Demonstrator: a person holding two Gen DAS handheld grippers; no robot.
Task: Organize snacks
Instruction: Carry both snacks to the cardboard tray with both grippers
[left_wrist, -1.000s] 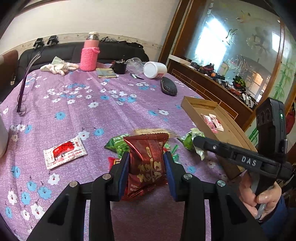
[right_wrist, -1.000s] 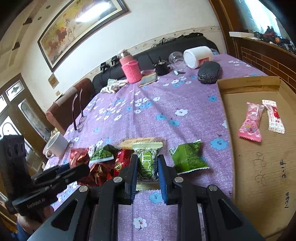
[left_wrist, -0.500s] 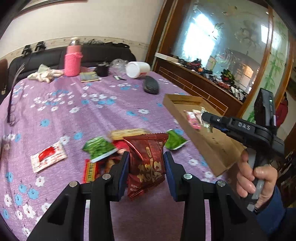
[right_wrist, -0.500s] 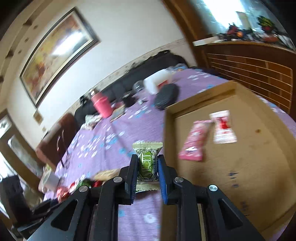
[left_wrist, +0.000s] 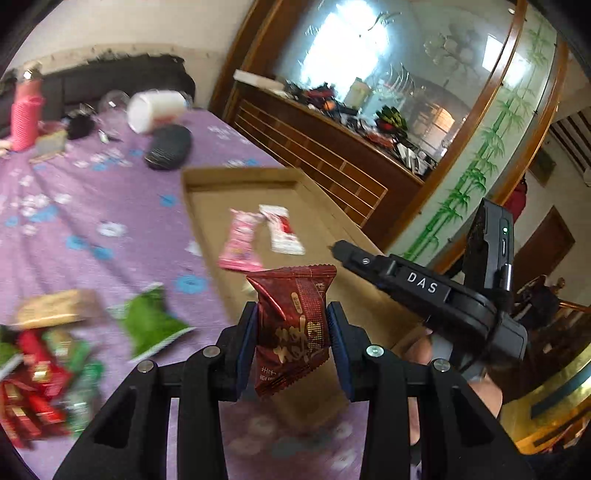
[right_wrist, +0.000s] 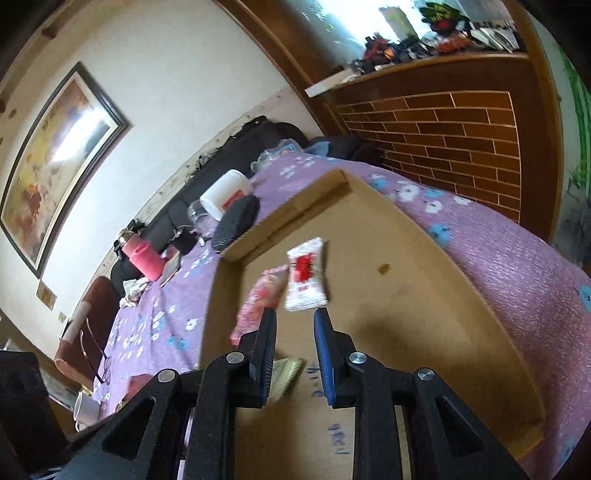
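Note:
My left gripper (left_wrist: 291, 325) is shut on a dark red snack packet (left_wrist: 295, 314), held upright over the near edge of the cardboard tray (left_wrist: 332, 229). A pink packet (left_wrist: 240, 240) and a white-and-red packet (left_wrist: 284, 229) lie in the tray. My right gripper (left_wrist: 338, 248) reaches over the tray from the right. In the right wrist view the right gripper (right_wrist: 293, 314) has a narrow gap with nothing between its tips. A pale green packet (right_wrist: 286, 373) sits low by the left pad, clear of the right pad, over the tray floor (right_wrist: 406, 295).
Several loose snacks (left_wrist: 37, 369), a green packet (left_wrist: 147, 325) and a tan packet (left_wrist: 55, 308) lie on the purple cloth left of the tray. A white jar (left_wrist: 155, 109), a dark case (left_wrist: 168, 146) and a pink bottle (left_wrist: 24, 114) stand farther back. A wooden sideboard (left_wrist: 332, 155) runs along the right.
Both grippers swung right from the snack pile to over the tray. The red packet stayed in the left jaws. The green packet left the right jaws' tips and now sits low.

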